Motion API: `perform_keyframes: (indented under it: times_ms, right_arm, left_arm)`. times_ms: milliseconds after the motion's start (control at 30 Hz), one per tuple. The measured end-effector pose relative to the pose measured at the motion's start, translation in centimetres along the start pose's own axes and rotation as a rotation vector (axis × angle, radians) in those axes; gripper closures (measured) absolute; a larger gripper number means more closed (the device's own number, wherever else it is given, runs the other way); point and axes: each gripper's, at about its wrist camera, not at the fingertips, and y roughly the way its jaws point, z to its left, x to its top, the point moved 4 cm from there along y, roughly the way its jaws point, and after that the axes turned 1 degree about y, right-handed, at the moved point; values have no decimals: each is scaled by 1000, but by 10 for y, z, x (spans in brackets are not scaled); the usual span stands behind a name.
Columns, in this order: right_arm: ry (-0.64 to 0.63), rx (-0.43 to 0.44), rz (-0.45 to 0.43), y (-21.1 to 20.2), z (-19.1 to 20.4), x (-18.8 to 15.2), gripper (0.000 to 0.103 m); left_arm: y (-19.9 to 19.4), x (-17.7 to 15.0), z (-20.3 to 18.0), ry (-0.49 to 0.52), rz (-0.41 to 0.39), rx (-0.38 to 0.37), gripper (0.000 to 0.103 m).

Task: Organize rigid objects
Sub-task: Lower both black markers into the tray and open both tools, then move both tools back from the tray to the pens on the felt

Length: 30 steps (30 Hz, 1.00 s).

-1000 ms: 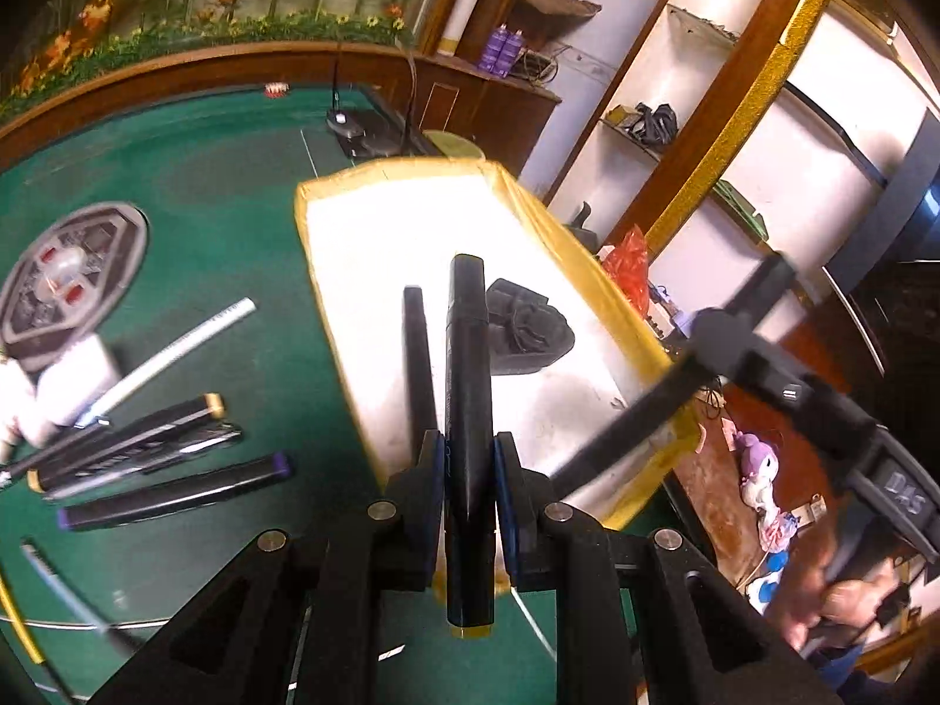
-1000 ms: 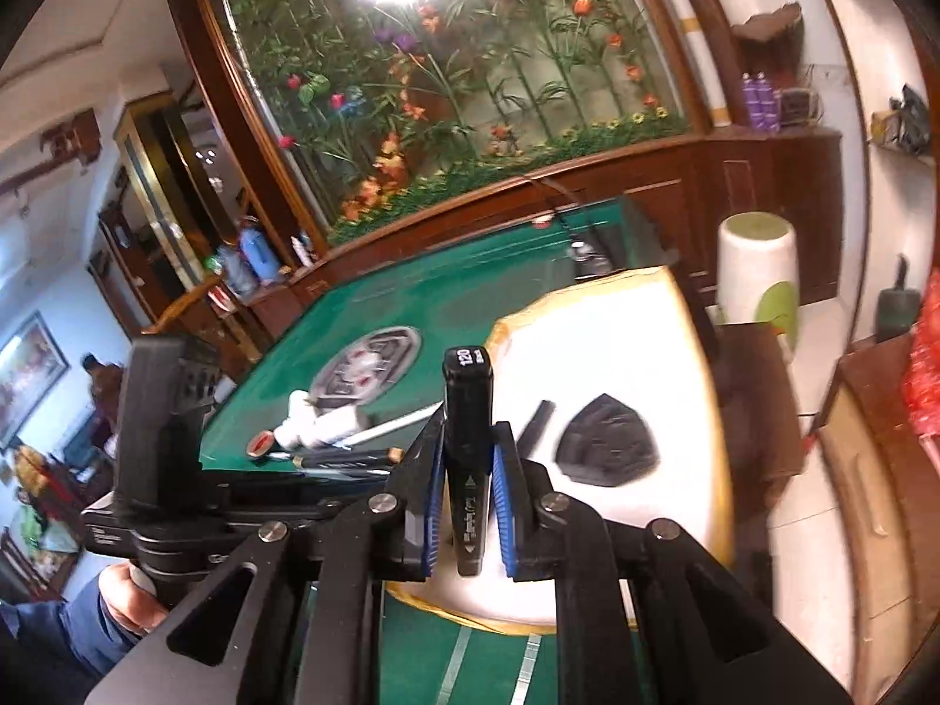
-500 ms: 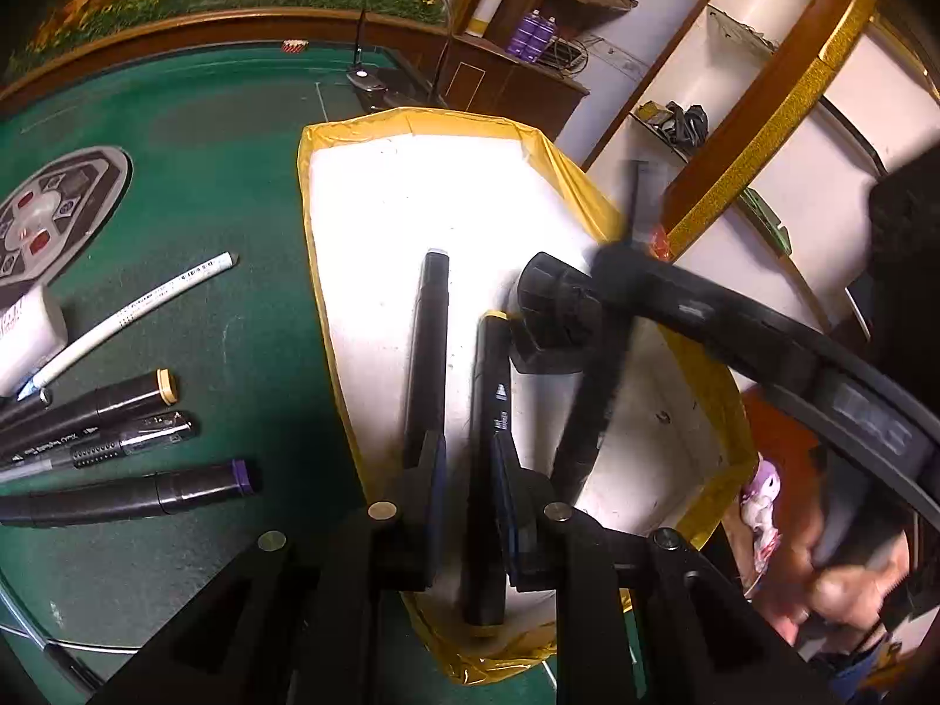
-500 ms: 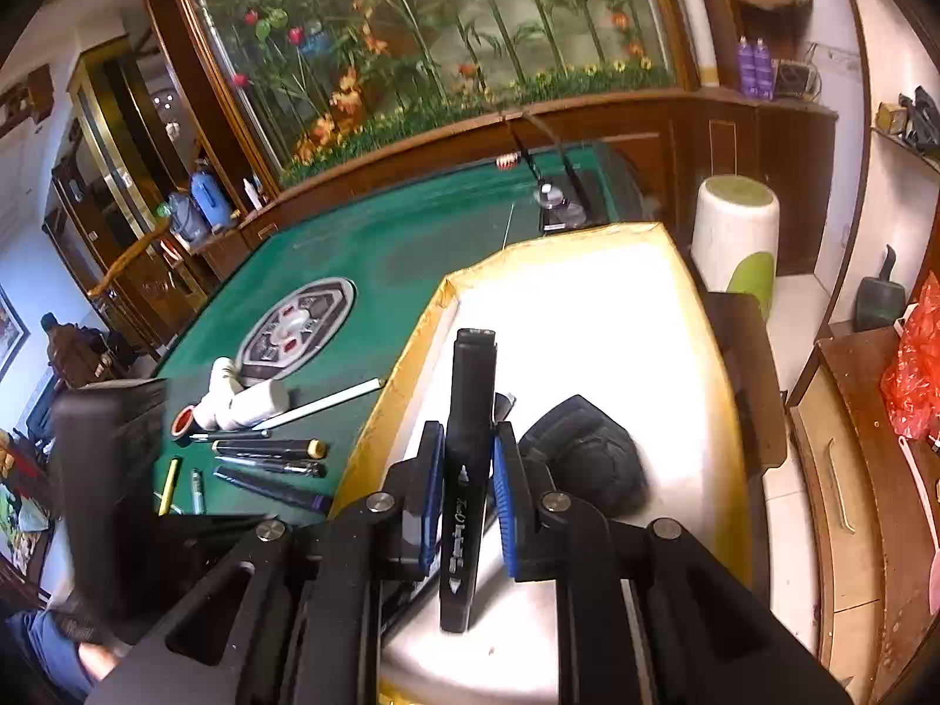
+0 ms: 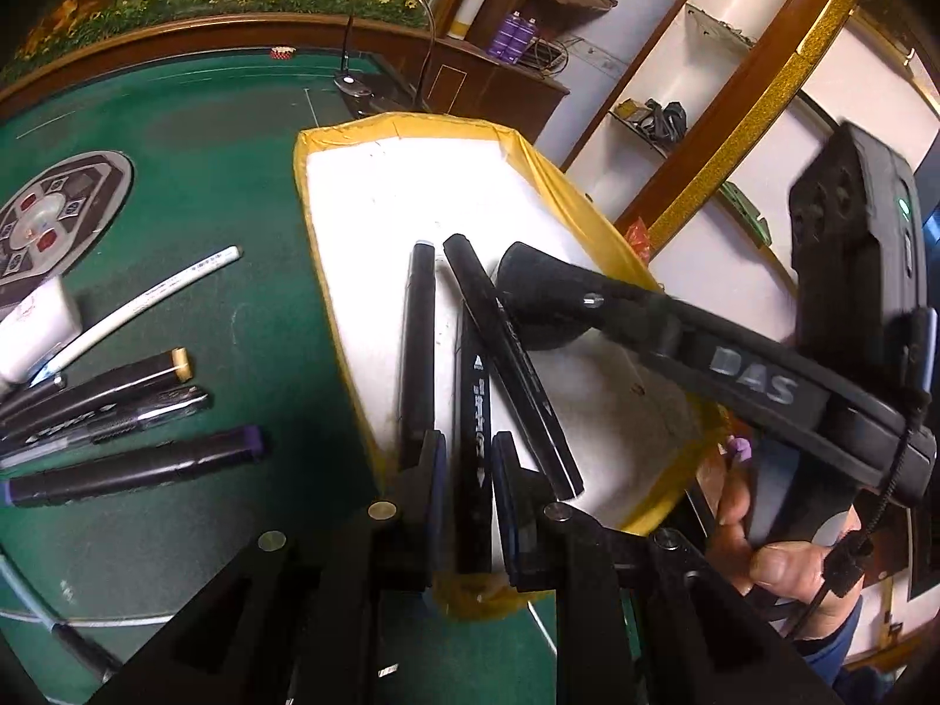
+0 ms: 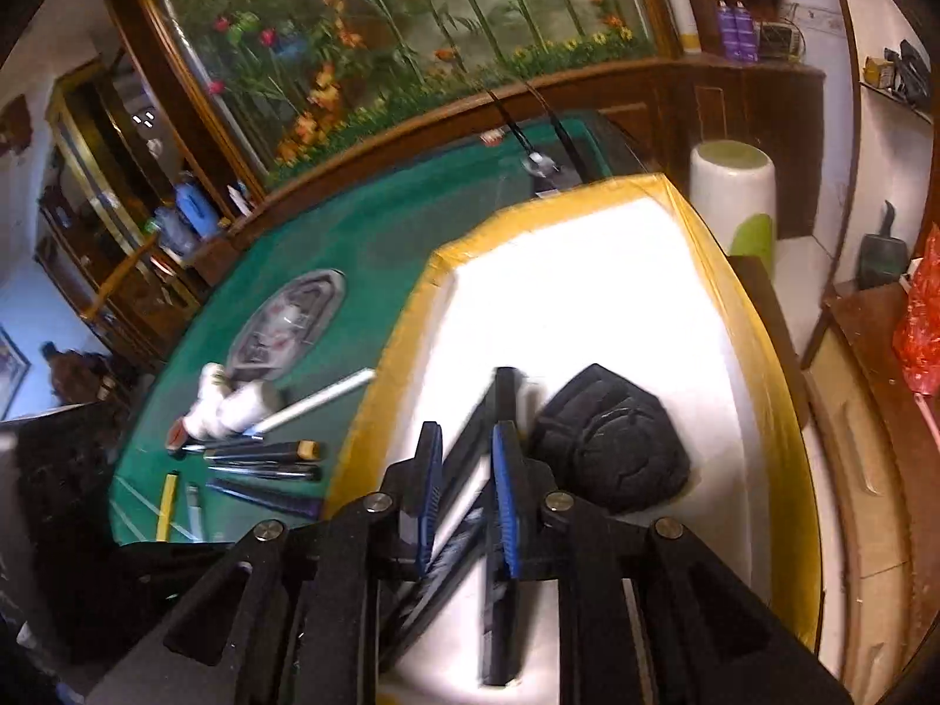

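Observation:
A white tray with a yellow rim sits on the green table. My left gripper is shut on a black marker with white print, low over the tray's near end. A second black marker lies in the tray just to its left. A third lies slantwise across them. My right gripper hovers over the tray with its jaws opening. White shows between its pads, and the third marker lies loose by the right pad. A black moulded pad rests beside it.
Several markers, a white pen and white bottles lie on the green table left of the tray. A round patterned disc is farther back. A hand holds the right gripper's handle at the right.
The right gripper came down into the tray with its marker and its jaws have parted. That marker now lies across the others. The left gripper still grips its marker.

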Motion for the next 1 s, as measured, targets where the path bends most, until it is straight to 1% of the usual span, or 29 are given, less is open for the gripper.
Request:
perform_keyframes:
  times_ms: [33, 100, 233, 333, 400, 467, 533, 600, 633, 700, 733, 833, 900, 1000]
  right_arm:
    - [-4, 11, -16, -7, 4, -1, 73]
    - [-15, 18, -37, -15, 11, -3, 67]
    - [-41, 59, -43, -23, 34, -9, 66]
    - [-69, 85, -33, -21, 52, -13, 66]
    - [-79, 101, -23, -19, 61, -17, 65]
    - [-96, 117, -7, -14, 74, -23, 65]
    - [-112, 131, 15, -9, 84, -30, 65]
    - [-126, 152, 34, -5, 93, -36, 65]
    - [-136, 162, 44, -3, 97, -39, 63]
    - [-151, 182, 73, 4, 107, -47, 59]
    - [-163, 198, 97, 9, 113, -53, 59]
    - [-190, 224, 156, 22, 128, -67, 59]
    - [-210, 227, 196, 32, 136, -76, 58]
    - [-216, 216, 235, 44, 141, -83, 58]
  left_arm:
    - [-7, -2, 2, -2, -7, -1, 87]
    - [-16, -2, 4, -4, -19, 0, 87]
    - [-39, -8, 14, -2, -49, 15, 87]
    - [-57, -16, 26, -20, -63, 23, 87]
    - [-68, -22, 37, -30, -73, 43, 87]
    - [-81, -30, 50, -51, -86, 62, 86]
    - [-97, -38, 67, -78, -102, 76, 83]
    - [-111, -46, 84, -104, -124, 106, 70]
    - [-119, -51, 96, -126, -136, 124, 68]
    - [-133, -62, 119, -175, -147, 148, 67]
    - [-138, -66, 127, -194, -152, 157, 67]
    - [-155, -79, 159, -254, -174, 219, 67]
    - [-159, -85, 182, -305, -175, 264, 67]
    - [-155, -89, 204, -356, -156, 298, 67]
